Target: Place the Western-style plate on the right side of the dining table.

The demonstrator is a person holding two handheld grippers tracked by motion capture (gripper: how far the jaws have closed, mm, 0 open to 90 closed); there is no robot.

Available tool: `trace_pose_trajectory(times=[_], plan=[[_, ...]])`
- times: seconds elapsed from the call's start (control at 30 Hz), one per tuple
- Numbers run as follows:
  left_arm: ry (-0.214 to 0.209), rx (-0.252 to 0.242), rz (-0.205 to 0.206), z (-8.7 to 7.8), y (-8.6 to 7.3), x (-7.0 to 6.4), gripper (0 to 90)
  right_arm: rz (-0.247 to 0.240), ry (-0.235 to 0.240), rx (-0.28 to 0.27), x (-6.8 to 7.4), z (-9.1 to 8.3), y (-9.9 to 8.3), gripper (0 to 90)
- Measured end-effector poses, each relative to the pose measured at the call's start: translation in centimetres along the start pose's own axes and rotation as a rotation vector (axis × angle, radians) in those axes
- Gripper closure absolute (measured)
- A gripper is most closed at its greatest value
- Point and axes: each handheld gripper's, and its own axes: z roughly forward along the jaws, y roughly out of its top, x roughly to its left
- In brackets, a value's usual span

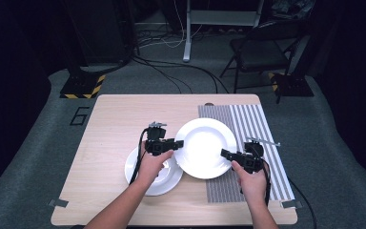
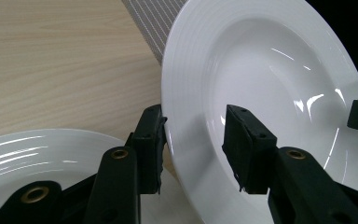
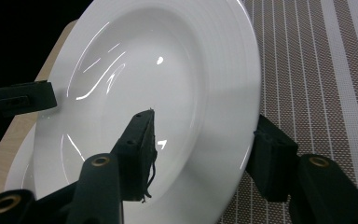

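Both forearms enter from the bottom of the high view, angled inward. My left hand (image 1: 151, 164) holds the left gripper (image 1: 178, 143) pointing right; its jaws stand apart with a plate rim between them. My right hand (image 1: 251, 182) holds the right gripper (image 1: 225, 153) pointing left, jaws likewise spread astride the opposite rim.

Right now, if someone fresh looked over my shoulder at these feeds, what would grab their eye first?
The big white plate at the table's middle, with the left gripper and right gripper each straddling its rim from opposite sides. Whether the jaws actually pinch the rim cannot be told. Next, the second white plate partly under the left hand, and the striped placemat on the table's right.
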Motion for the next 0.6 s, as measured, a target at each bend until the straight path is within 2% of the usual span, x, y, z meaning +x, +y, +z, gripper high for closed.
trace_pose_trajectory(times=[0.17, 0.6], plan=[[-0.001, 0.007, 0.001, 0.6, 0.0, -0.4, 58.6, 0.011, -0.013, -0.004, -0.7, -0.1, -0.2, 46.5], [-0.036, 0.023, 0.004, 1.7, 0.1, -1.0, 59.9, 0.039, -0.018, -0.019, -1.6, -1.1, -0.5, 46.5]])
